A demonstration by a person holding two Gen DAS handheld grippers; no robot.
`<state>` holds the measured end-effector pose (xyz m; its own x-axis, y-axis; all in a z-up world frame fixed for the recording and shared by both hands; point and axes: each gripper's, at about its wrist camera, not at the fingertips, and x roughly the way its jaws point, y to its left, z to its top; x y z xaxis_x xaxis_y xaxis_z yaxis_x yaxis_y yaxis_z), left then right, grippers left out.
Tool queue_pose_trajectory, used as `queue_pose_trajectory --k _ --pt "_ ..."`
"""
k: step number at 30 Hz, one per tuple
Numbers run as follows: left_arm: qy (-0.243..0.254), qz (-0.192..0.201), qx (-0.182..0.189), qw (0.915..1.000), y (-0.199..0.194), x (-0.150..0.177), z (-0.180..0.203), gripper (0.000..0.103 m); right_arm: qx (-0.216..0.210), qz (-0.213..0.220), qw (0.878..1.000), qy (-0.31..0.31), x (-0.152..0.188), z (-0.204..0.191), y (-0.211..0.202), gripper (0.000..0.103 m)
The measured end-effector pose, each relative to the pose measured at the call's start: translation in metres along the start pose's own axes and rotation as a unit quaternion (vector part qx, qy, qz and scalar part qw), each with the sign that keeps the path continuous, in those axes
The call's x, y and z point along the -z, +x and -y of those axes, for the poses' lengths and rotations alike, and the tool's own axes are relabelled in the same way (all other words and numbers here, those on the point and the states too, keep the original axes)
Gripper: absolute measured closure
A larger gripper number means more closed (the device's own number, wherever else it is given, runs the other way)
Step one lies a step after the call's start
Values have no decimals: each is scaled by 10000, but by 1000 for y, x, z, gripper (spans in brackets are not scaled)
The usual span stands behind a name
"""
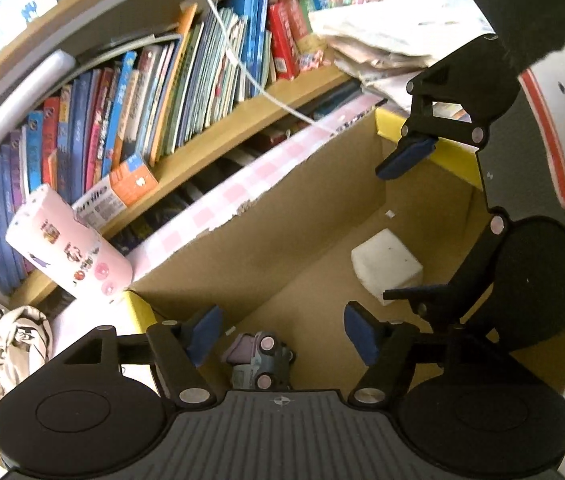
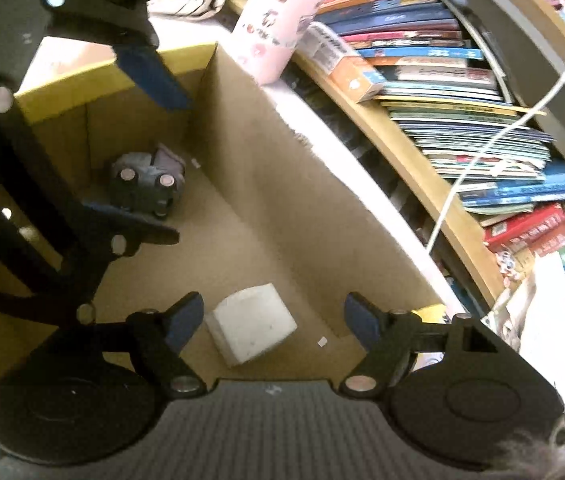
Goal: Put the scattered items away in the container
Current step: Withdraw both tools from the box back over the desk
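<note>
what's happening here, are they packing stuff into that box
Yes. A person holds two grippers over an open cardboard box beside a bookshelf. A white block and a small toy car lie on the box floor. The left gripper hangs open above the car, the right gripper open above the block; neither holds anything.

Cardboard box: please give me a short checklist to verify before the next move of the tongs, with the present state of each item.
1. Toy car lies on the floor of the cardboard box: ok.
2. White block lies on the box floor too: ok.
3. Left tongs open, nothing between the pads: ok.
4. Right tongs open, pads apart from the block: ok.
5. Both tongs are free of each other above the box: ok, though close.
6. More scattered items remain outside the box: cannot tell.
</note>
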<state>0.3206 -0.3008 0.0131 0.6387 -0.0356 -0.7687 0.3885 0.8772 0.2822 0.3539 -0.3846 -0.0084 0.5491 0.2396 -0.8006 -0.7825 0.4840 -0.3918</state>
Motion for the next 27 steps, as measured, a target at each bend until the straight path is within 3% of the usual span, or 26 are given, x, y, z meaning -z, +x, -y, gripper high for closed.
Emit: queue_pose_trajectory --k 6,15,27 --pt "-135 406 -8 9991 -31 16 -1 32 335 185 9986 358 4 -7 -29 26" --pt "-390 1267 94 9911 -115 67 -29 27 891 586 9864 1254 13 -36 -112 26" --pt "-851 1504 159 9848 -180 154 -64 26 1262 1123 9564 2381 15 -116 -179 22"
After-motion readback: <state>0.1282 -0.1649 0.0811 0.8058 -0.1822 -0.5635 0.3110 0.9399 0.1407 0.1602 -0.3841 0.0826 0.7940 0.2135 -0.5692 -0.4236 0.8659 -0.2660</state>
